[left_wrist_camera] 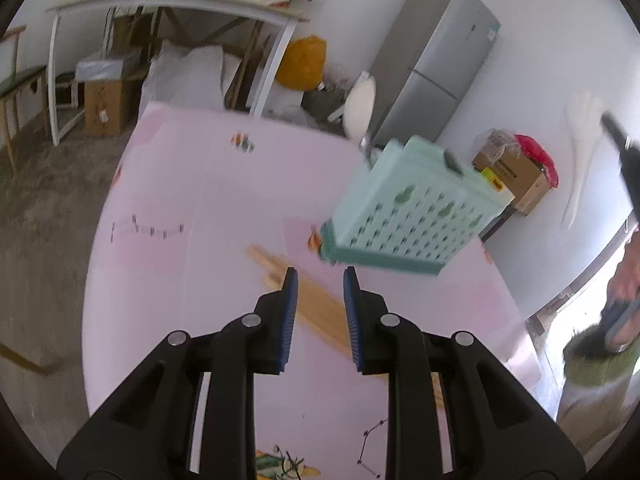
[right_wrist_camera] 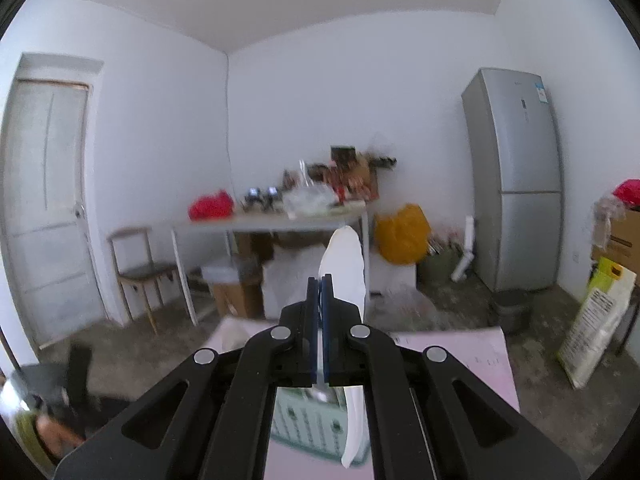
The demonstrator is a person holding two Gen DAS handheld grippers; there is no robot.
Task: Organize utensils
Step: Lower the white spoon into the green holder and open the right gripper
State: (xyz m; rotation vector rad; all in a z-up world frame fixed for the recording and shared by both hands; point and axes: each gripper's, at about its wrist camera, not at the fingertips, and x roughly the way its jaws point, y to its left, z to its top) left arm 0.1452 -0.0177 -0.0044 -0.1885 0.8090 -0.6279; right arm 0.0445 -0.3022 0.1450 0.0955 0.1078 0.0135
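- Blue-padded left tongs: jaws stand narrowly apart with nothing gripped, above wooden chopsticks lying flat on the pink tabletop.
- Right tongs: jaws pressed together on a white spoon; its bowl rises beyond the tips, its handle runs down past the right jaw.
- Mint-green perforated utensil basket: stands on the tabletop just beyond the chopsticks, and sits below the right tongs in the right wrist view.
- Grey refrigerator: against the far wall, well apart from the tabletop.
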